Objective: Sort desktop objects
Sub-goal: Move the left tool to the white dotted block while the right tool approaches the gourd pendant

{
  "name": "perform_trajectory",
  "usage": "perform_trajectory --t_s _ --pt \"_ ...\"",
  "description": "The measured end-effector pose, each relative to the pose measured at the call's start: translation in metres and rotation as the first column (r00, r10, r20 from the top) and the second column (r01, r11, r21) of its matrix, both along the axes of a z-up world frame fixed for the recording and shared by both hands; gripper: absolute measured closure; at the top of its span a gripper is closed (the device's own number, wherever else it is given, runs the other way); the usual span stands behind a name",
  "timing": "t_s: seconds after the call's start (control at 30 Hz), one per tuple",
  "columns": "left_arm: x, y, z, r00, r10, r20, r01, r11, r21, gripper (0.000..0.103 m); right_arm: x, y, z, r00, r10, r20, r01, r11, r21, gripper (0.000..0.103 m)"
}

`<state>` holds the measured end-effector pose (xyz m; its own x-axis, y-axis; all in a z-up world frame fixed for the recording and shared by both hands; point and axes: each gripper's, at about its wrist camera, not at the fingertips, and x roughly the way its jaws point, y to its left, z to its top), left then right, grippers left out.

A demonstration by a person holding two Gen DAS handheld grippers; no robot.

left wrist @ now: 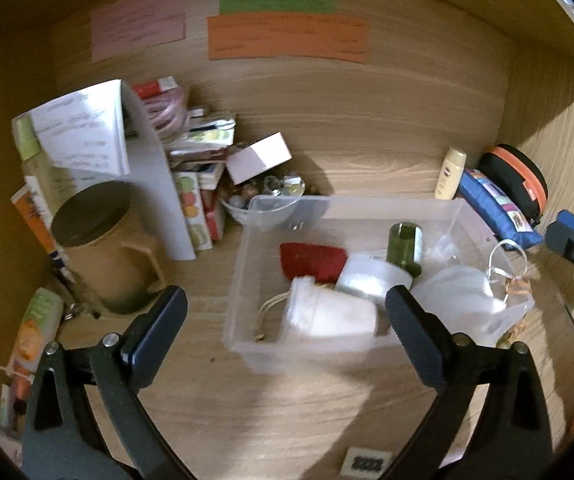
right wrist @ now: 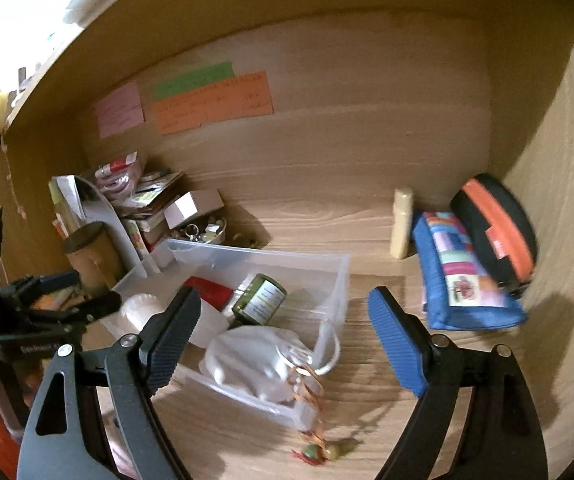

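A clear plastic bin (left wrist: 319, 210) (right wrist: 337, 280) sits on the wooden desk. It holds a red item (left wrist: 313, 261), a green jar (left wrist: 405, 248) (right wrist: 261, 300), white containers (left wrist: 329, 314) and a white pouch (right wrist: 251, 358) with a beaded cord hanging over its rim. My left gripper (left wrist: 287, 312) is open and empty, hovering over the bin's near side. My right gripper (right wrist: 285, 316) is open and empty, above the bin's right end. A blue patchwork pouch (right wrist: 463, 270) (left wrist: 495, 204), a black-orange case (right wrist: 495, 226) (left wrist: 517, 178) and a cream bottle (right wrist: 402, 222) (left wrist: 451, 174) lie to the right.
At left stand a tan mug (left wrist: 99, 246), a white file holder (left wrist: 155, 184) with papers and booklets, a white box (left wrist: 259, 156) and a bowl of trinkets (left wrist: 265, 194). Coloured notes (left wrist: 287, 36) hang on the back wall. A side wall rises at the right.
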<state>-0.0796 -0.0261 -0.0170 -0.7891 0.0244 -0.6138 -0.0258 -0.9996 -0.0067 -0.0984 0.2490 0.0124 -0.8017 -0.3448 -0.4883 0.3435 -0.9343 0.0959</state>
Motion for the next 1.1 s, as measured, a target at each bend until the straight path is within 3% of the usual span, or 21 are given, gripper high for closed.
perform_trajectory --t_s 0.23,0.63,1.1 --pt "0.017 -0.012 -0.017 0.999 0.022 0.042 -0.021 1.0 -0.012 0.002 0.017 0.009 -0.004 1.0 -0.026 -0.012 0.026 0.998 0.056 0.012" --pt "0.043 -0.028 -0.053 0.989 0.032 0.143 -0.034 0.999 0.013 0.002 0.021 0.025 -0.041 0.991 -0.073 0.112 0.058 0.989 0.138 0.012" --pt "0.074 0.006 -0.073 0.974 -0.135 0.182 0.14 0.99 -0.014 0.002 0.023 0.023 -0.065 0.978 -0.08 0.193 0.048 0.985 0.166 0.012"
